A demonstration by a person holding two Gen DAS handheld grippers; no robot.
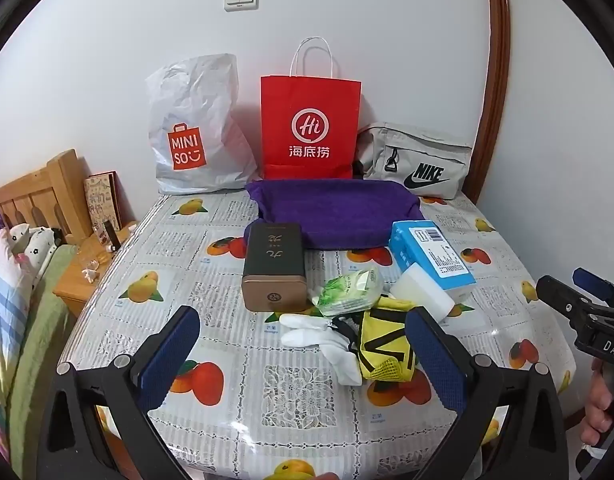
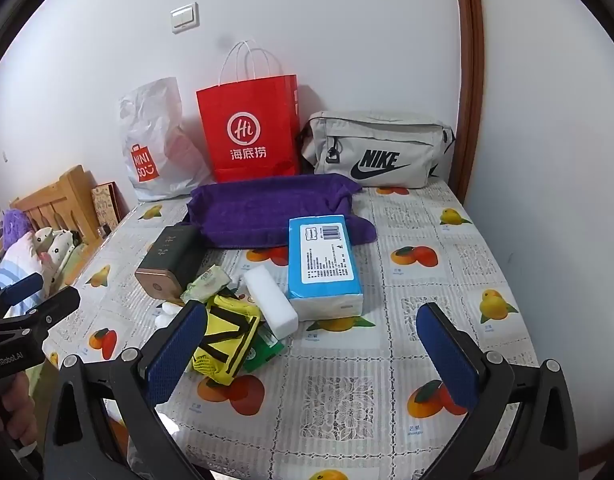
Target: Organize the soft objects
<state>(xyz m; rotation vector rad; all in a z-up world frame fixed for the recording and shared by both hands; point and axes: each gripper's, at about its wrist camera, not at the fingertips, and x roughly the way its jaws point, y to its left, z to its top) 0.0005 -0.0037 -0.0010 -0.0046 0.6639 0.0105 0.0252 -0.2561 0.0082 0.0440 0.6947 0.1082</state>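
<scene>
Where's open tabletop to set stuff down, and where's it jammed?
Free: the table's right side, between tissue pack and door frame; also the near edge under both open grippers. Crowded: centre-left, where brown box, sponge, yellow pouch and gloves cluster before the purple towel.

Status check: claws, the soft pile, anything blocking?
Left claw and right claw open, empty, above the table. Yellow mesh pouch, white gloves, purple towel untouched. Brown box and tissue pack crowd the pile.
</scene>
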